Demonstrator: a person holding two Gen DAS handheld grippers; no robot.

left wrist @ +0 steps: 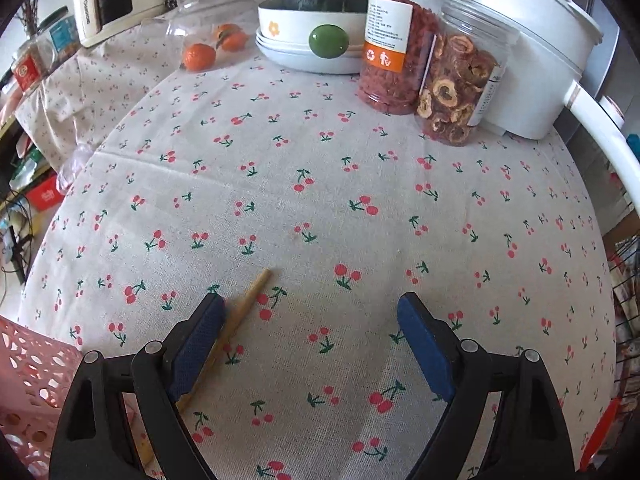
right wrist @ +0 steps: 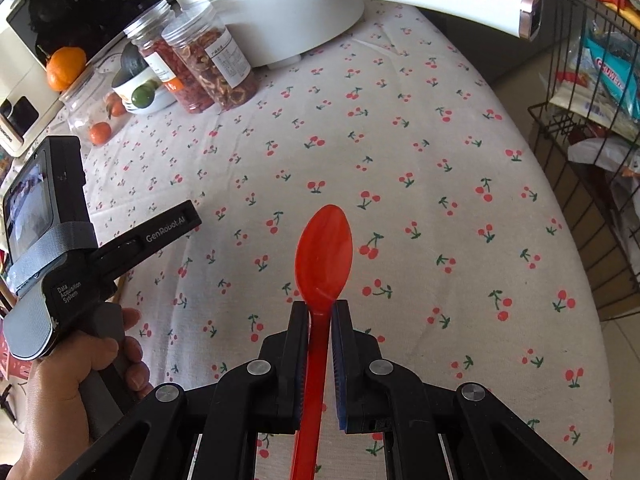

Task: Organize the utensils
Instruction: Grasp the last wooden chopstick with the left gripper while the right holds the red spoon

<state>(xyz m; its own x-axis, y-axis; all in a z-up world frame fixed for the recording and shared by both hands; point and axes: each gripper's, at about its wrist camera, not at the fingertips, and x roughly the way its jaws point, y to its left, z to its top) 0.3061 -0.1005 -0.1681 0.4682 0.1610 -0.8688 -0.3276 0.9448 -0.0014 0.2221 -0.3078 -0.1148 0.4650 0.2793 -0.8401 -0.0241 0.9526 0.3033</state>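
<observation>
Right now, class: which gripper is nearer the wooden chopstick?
Left. The left gripper hangs open over the wooden chopstick; the right gripper is off to its right, clamping the red spoon.

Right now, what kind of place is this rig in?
Likely a home kitchen or dining table: cherry-print tablecloth, jars of dried fruit, a white cooking pot, and a wire rack of snack packets beside it.

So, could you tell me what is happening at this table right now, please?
A person is sorting utensils with two handheld grippers. The right gripper is shut on a red spoon, held above the cherry-print tablecloth. The left gripper is open, with a wooden chopstick lying on the cloth beside its left finger. A pink basket sits at the left.
</observation>
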